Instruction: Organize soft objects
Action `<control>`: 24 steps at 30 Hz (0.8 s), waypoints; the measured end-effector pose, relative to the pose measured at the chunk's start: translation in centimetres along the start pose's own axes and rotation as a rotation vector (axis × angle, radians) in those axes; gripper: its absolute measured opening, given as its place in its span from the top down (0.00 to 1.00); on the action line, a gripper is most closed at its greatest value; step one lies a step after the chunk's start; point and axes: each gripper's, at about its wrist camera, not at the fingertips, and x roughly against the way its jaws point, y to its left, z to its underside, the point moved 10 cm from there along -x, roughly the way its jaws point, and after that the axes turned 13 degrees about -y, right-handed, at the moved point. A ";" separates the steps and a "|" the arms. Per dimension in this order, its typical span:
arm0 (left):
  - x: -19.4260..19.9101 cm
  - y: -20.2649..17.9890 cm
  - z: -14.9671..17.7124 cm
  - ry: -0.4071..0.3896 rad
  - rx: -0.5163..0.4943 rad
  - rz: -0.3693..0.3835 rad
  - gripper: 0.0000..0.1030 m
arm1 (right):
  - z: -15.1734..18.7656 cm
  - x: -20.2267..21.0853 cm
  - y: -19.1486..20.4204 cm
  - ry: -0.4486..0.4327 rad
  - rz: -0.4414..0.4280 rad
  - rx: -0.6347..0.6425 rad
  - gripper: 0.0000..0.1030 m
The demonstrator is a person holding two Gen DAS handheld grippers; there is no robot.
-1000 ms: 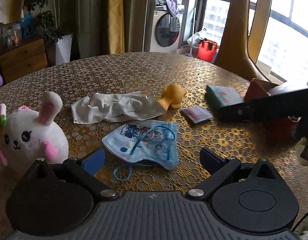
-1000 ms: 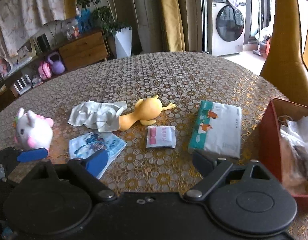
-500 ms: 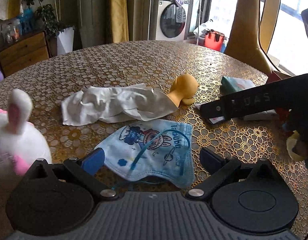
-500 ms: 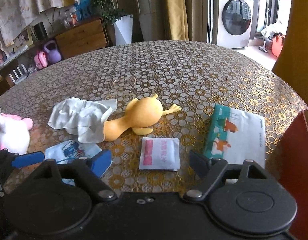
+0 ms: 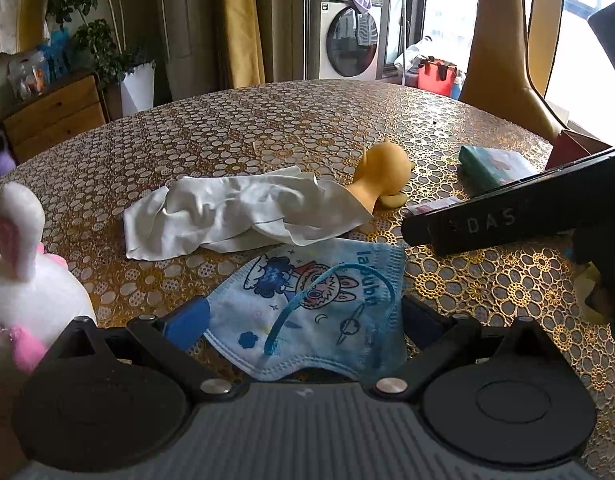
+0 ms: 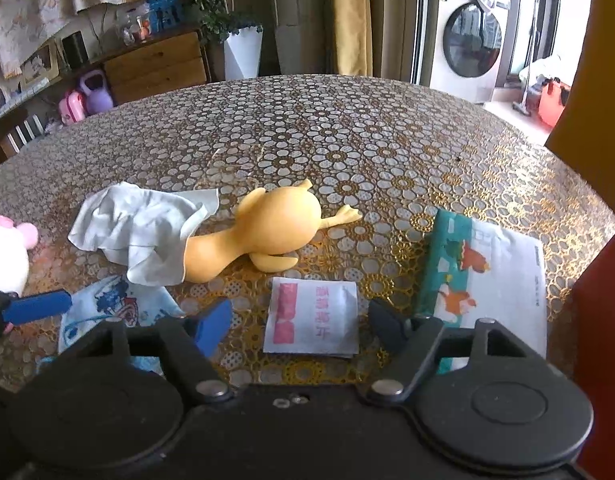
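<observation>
Left wrist view: the left gripper (image 5: 303,320) is held low over a round table (image 5: 267,120) with a gold flower-patterned cover, its two jaws spread wide. One blue printed face mask (image 5: 319,304) lies flat between them; whether the pads touch it cannot be told. Just ahead, one crumpled white cloth (image 5: 227,212) is draped over the neck of one yellow rubber duck (image 5: 381,178). One white plush rabbit (image 5: 23,272) is seen hard by the left jaw. To the right, one tissue pack (image 5: 491,166) lies beyond the dark body of the right gripper (image 5: 507,216), which crosses the frame.

Right wrist view: the right gripper (image 6: 299,322) is shown with its jaws closing, though a gap remains on each side of the one small white-and-pink sachet (image 6: 313,320) lying between them. The duck (image 6: 267,232) and cloth (image 6: 139,228) lie ahead and left; the tissue pack (image 6: 483,264) sits just right of the right jaw, with one red box (image 6: 599,320) at the frame edge. The mask (image 6: 107,308) and the left gripper's blue pad (image 6: 39,306) are seen at far left.
</observation>
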 end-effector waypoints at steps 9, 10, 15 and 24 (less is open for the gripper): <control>0.3 0.4 -0.4 -0.015 0.008 -0.011 0.26 | 0.1 0.3 -0.4 -0.039 0.043 0.044 0.54; 0.3 0.6 -0.5 -0.017 0.012 -0.014 0.30 | 0.1 0.3 -0.4 -0.041 0.044 0.047 0.54; 0.6 1.5 -0.7 -0.025 0.031 -0.032 0.52 | 0.1 0.4 -0.4 -0.049 0.051 0.041 0.58; 0.8 2.8 -0.9 -0.040 0.103 -0.041 0.71 | 0.2 1.2 -0.3 -0.064 0.028 0.003 0.67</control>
